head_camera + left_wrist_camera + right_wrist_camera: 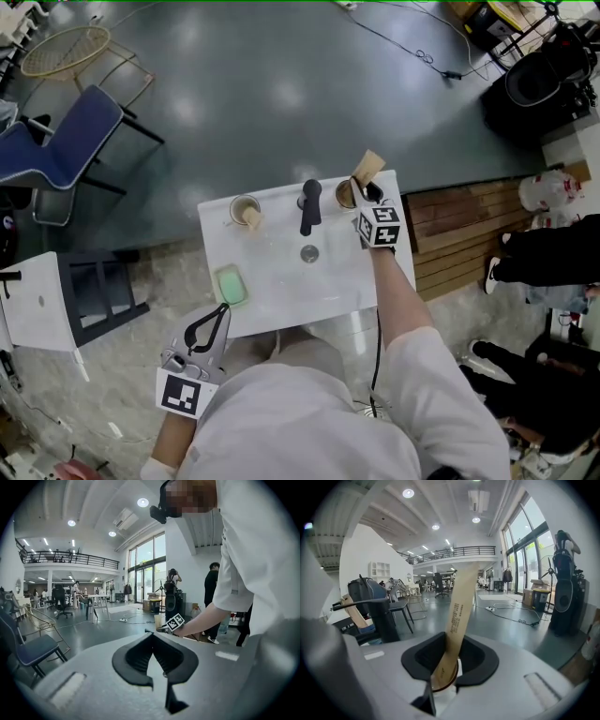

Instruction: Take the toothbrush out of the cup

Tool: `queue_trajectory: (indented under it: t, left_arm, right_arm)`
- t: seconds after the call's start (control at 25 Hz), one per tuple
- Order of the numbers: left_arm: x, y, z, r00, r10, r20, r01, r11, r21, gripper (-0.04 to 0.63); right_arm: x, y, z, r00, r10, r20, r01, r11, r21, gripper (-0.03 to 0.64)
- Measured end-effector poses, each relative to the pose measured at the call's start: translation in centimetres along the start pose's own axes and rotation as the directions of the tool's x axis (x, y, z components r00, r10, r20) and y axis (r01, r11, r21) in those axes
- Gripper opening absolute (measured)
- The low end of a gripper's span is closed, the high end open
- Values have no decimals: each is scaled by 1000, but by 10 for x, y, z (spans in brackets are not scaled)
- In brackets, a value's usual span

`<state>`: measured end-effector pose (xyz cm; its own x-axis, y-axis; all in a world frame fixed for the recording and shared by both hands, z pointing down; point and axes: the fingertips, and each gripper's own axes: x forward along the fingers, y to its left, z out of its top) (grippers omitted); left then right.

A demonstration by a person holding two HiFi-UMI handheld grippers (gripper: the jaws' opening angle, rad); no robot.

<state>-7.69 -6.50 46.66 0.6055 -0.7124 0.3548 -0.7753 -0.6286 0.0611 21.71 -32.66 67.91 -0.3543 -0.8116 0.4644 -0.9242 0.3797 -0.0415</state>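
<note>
A toothbrush in a tan paper sleeve (pixel 367 169) stands tilted in a small cup (pixel 345 194) at the back right of the white washstand (pixel 281 291). My right gripper (pixel 368 192) reaches to that cup. In the right gripper view the sleeve (pixel 458 611) rises between the jaws of the right gripper (pixel 444 677), which press on its lower part just above the cup's rim (pixel 451 682). My left gripper (pixel 214 319) hangs off the washstand's front left corner, shut and empty. The left gripper view shows the left gripper (pixel 151 637) with its jaws together.
A second cup (pixel 244 208) with another tan sleeve stands at the back left. A black tap (pixel 309 206) stands between the cups, with a drain (pixel 309 253) in front of it. A green soap block (pixel 231 285) lies front left. A blue chair (pixel 66 141) stands far left.
</note>
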Motion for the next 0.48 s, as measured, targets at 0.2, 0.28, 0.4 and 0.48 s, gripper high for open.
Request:
queue_trajectory:
  t: [0.2, 0.28, 0.4, 0.48]
  left_arm:
    - [-2, 2, 1, 1000, 8, 1, -8, 1000, -3, 2]
    - [-1, 2, 2, 1000, 6, 5, -6, 1000, -3, 2]
    - [0, 3, 3, 1000, 4, 13, -4, 1000, -8, 2]
    - [2, 3, 3, 1000, 2, 16, -1, 1000, -8, 2]
  right_arm:
    - [-2, 1, 7, 1000, -4, 16, 5, 1000, -19, 55]
    - [-4, 2, 12, 1000, -5, 29, 6, 1000, -22, 48]
    - [-7, 4, 22, 999, -4, 52, 5, 1000, -29, 43]
    - [-10, 4, 29, 998, -2, 69, 4, 999, -36, 43]
